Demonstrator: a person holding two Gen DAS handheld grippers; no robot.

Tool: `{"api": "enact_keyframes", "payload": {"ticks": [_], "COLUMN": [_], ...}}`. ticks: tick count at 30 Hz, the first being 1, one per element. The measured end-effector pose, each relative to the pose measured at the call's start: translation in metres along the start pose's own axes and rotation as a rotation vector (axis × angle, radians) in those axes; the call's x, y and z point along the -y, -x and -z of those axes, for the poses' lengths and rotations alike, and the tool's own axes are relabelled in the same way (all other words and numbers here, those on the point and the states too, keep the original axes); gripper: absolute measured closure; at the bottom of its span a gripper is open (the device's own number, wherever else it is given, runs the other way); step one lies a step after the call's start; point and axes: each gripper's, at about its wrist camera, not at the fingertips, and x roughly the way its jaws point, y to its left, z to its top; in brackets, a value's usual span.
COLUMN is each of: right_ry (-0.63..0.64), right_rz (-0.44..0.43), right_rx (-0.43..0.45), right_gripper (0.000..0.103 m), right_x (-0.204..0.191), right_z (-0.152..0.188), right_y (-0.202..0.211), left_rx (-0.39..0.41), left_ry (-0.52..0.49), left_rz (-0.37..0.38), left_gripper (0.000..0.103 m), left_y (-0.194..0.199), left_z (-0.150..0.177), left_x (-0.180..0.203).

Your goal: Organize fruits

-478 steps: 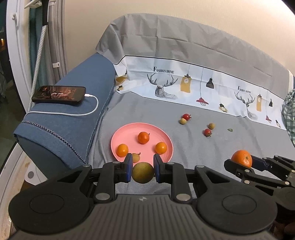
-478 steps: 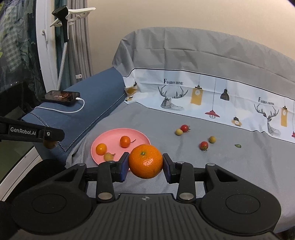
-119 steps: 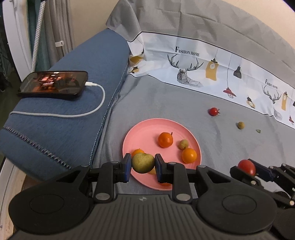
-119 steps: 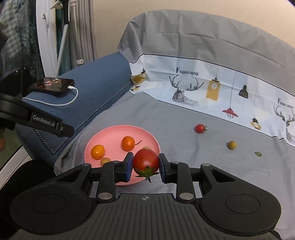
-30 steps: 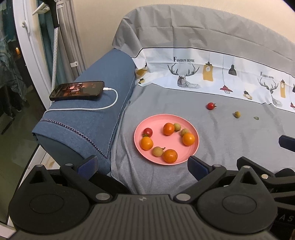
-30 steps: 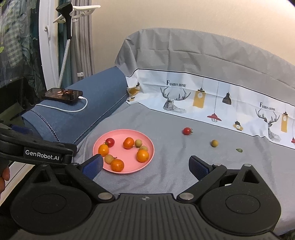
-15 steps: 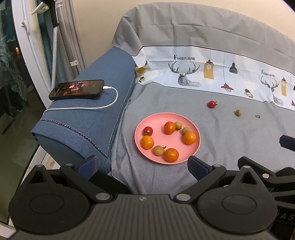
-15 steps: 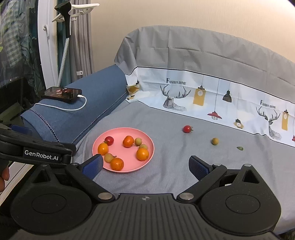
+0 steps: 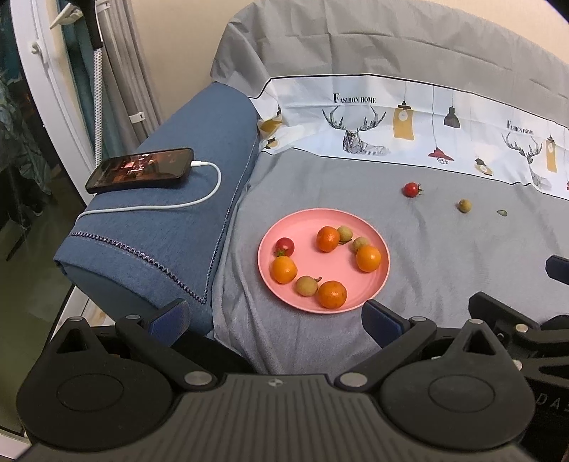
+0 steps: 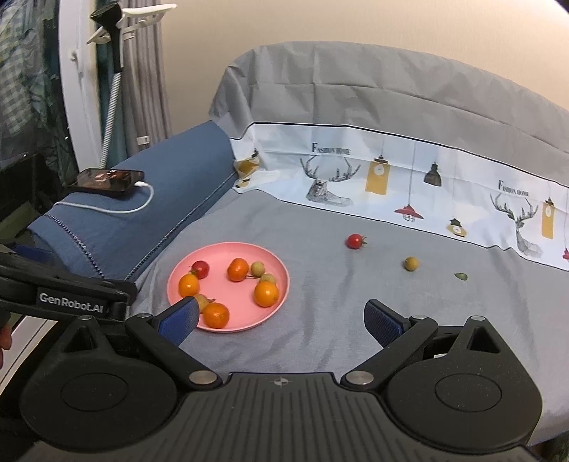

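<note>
We saw a black smartphone [image 9: 140,170] charging by white cable [image 9: 161,206] on the blue fabric sofa armrest [image 9: 170,227], beside grey curtains [image 9: 133,67].

A sofa [image 9: 444,256] is draped with a grey cover [image 10: 391,106] printed with deer and lamps. Its blue armrest [image 9: 170,213] carries a charging phone [image 9: 142,170]. A beige wall [image 10: 320,25] is seen behind, grey curtains [image 9: 121,71] at left.
</note>
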Motion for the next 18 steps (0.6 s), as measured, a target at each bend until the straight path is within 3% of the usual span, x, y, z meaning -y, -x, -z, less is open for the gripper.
{"api": "enact_keyframes", "payload": {"ticks": [12,18], "right_ry": [-0.114,-0.209], "right_rz": [0.105,0.191], "right_rx": [-0.022,-0.041], "right_gripper": [0.004,0.001], "right_x": [0.063,0.114], "right_z": [0.0,-0.001], "right_y": [-0.034,-0.08], "left_rx": [-0.025,-0.04], "left_ry": [-0.056,-0.095], "left_rz": [0.044,0.1], "left_gripper": [0.0,0.0], "left_y": [-0.04,-0.102], "left_z": [-0.053,-0.1], "left_x": [0.046,0.094]}}
